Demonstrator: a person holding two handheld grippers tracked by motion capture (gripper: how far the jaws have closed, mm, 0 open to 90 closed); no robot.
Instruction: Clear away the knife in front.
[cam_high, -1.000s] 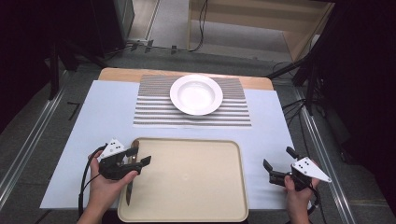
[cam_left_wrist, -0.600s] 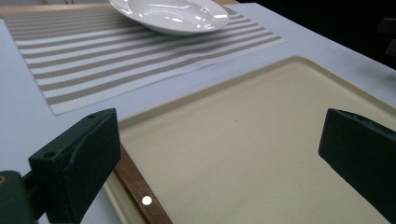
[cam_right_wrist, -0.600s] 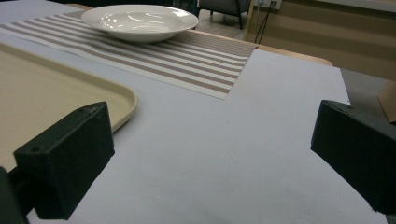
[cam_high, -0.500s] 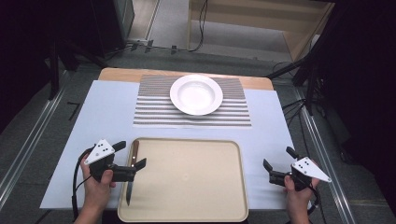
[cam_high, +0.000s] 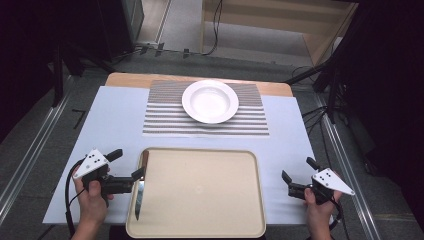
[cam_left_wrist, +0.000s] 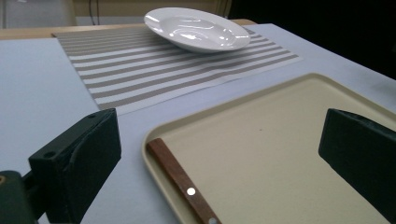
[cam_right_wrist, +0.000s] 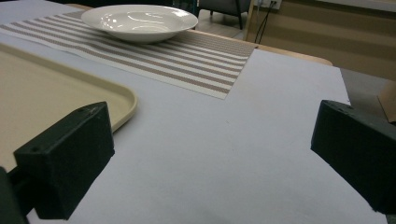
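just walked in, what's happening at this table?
A person holds a gripper in each hand. The left gripper has just opened its jaws and sits at the left edge of the beige tray, where a wooden-handled knife lies along the rim with nothing clamped on it. The right gripper is open over the bare table cover, right of the tray. A white plate sits on the striped placemat beyond.

This looks like a lab or studio set up for recording, not a home. Ahead of the left gripper (cam_high: 134, 176) a table (cam_high: 125, 80) under a pale sheet carries a staged place setting: a striped mat (cam_high: 165, 117), a white plate (cam_high: 210, 101), a tray (cam_high: 200, 192). Beyond them lie cables (cam_high: 216, 25), metal floor rails (cam_high: 30, 155), dark stands and bare plywood
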